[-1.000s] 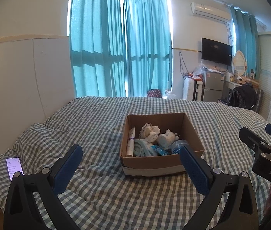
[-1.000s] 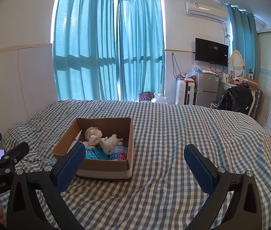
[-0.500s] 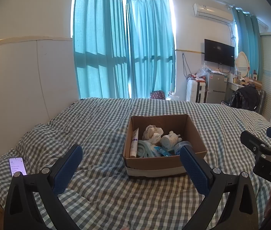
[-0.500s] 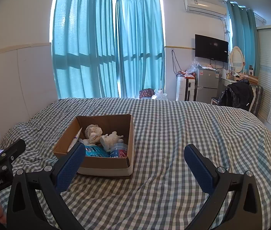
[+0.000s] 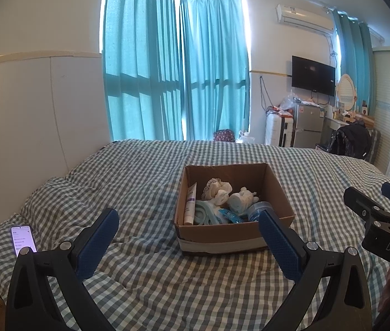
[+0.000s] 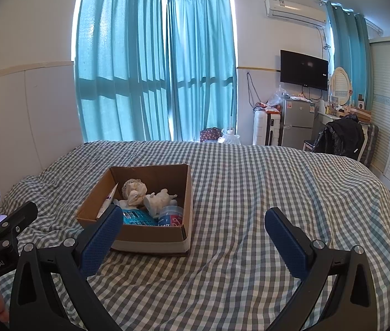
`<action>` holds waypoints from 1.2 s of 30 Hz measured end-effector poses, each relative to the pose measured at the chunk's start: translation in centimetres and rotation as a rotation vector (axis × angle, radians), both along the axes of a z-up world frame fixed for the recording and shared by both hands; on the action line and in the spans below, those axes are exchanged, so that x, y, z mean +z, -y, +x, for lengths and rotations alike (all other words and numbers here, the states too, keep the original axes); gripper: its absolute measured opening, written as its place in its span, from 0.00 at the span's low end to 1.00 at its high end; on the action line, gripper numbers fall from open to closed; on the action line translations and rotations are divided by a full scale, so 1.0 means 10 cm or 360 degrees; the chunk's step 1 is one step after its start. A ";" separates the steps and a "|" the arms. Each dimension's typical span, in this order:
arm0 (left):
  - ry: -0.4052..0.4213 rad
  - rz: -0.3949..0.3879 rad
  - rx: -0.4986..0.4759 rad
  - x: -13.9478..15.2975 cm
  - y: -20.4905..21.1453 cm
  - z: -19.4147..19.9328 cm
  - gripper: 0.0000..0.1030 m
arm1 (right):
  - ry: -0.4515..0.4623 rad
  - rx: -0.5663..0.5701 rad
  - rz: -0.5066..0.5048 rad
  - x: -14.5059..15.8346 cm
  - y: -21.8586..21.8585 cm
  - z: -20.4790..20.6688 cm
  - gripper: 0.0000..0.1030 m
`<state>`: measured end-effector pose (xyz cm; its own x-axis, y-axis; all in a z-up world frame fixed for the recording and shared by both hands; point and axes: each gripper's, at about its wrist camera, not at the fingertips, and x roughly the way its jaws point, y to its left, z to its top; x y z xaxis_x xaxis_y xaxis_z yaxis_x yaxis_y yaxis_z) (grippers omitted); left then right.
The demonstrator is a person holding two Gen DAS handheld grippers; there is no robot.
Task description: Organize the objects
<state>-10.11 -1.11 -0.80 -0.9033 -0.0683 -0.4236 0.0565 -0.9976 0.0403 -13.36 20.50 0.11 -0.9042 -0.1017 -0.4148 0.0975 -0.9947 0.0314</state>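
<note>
A brown cardboard box sits on the checked bed. Inside lie a white tube, a white figurine, a lacy white bundle, a blue packet and a round blue-lidded jar. My left gripper hangs open above the bed, short of the box's front. Open too, my right gripper is to the right of the box, with nothing between its fingers.
A lit phone lies on the bed at the near left. Teal curtains hang behind the bed. A fridge, a wall TV and a chair with a black jacket stand at the far right.
Both grippers have shifted slightly, so the box sits a little to the right in both views. The jaws are as wide as before, and nothing was taken or let go.
</note>
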 end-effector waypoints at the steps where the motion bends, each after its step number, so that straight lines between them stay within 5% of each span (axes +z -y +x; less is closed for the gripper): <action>1: -0.0002 0.0002 -0.0002 0.00 0.00 0.00 1.00 | 0.0000 0.0001 0.0001 0.00 0.00 0.00 1.00; 36: 0.0020 0.0009 -0.0005 -0.04 0.03 0.03 1.00 | -0.0001 0.0010 0.0016 0.01 0.04 0.02 1.00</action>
